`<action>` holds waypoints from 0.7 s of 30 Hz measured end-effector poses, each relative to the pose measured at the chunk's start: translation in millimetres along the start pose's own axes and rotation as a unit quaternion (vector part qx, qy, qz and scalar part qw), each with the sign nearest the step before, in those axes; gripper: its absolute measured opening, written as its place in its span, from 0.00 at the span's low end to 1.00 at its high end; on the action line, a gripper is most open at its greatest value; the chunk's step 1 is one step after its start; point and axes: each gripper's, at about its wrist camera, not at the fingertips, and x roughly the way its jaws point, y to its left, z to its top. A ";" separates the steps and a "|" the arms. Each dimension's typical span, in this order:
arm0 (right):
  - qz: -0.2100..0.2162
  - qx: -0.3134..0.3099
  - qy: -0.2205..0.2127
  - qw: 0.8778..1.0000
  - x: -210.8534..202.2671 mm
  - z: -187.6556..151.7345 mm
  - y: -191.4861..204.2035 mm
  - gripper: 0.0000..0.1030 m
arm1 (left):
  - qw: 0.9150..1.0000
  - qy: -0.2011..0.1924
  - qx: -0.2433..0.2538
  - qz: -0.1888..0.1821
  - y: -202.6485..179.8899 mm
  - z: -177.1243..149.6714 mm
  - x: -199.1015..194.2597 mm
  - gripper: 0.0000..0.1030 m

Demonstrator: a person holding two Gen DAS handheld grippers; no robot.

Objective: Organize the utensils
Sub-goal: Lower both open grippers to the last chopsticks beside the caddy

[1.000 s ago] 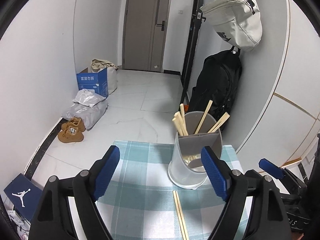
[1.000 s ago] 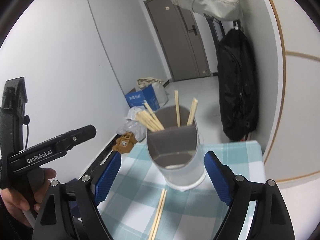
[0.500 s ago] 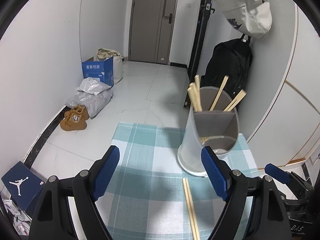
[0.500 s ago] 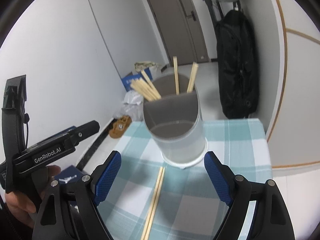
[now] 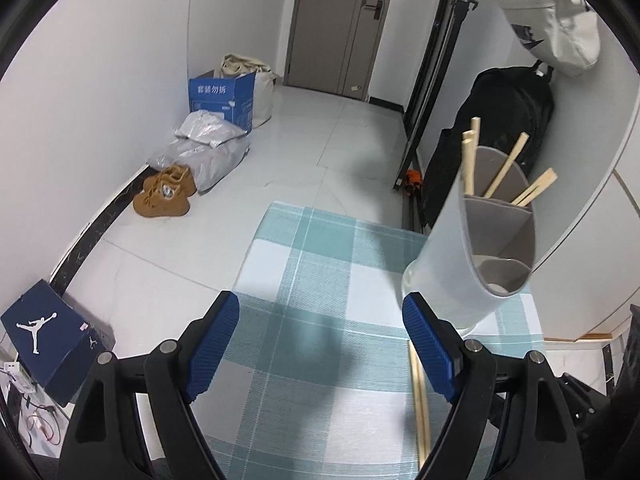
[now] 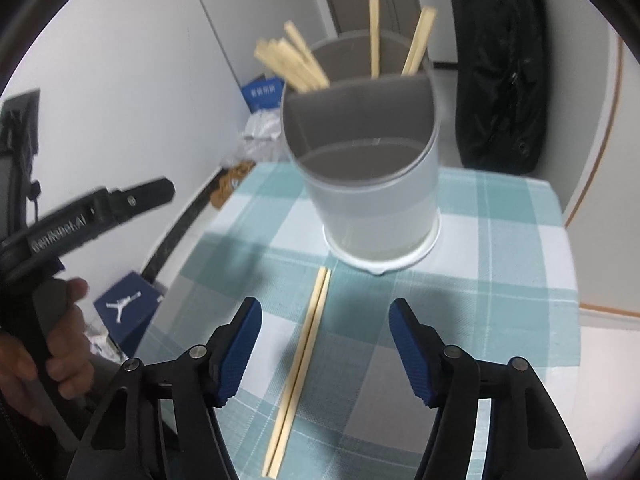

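While both grippers hang over the checked desk [image 6: 500,240], the scene reads:

Holder: a grey divided holder [image 6: 372,184] stands upright at the far side of the desk; in the left view it sits at the right, holder [image 5: 472,264].
Chopsticks in holder: several chopsticks [image 6: 296,64] lean out of the rear compartments; the front compartment looks bare.
Loose pair: a pair [image 6: 304,360] lies flat on the desk, side by side, one end just short of the holder's base.
Right gripper [image 6: 324,350]: fingers spread and pinching nothing; they have just been closing, with the pair lying below the gap, nearer the left finger, not touched.
Left gripper [image 5: 322,344]: fingers spread wide over bare cloth, nothing between them; the pair [image 5: 420,396] lies partly hidden behind its right finger.
Left hand [image 6: 44,352]: seen in the right view, wrapped round the gripper's handle.
Floor: boxes, bags and shoes [image 5: 166,196] along the wall.
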 end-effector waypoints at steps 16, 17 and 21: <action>-0.037 -0.040 0.117 0.992 69.3 -15.3 15.4 0.14 | 0.999 0.034 -0.014 -0.002 16.6 2.5 10.3 0.78; -0.036 -0.042 0.116 0.992 69.4 -14.3 15.7 0.13 | 0.999 0.035 -0.016 -0.002 18.3 3.0 10.8 0.78; -0.047 -0.065 0.124 0.989 69.3 -12.4 24.4 0.06 | 0.999 0.045 -0.029 -0.009 22.7 4.3 11.6 0.78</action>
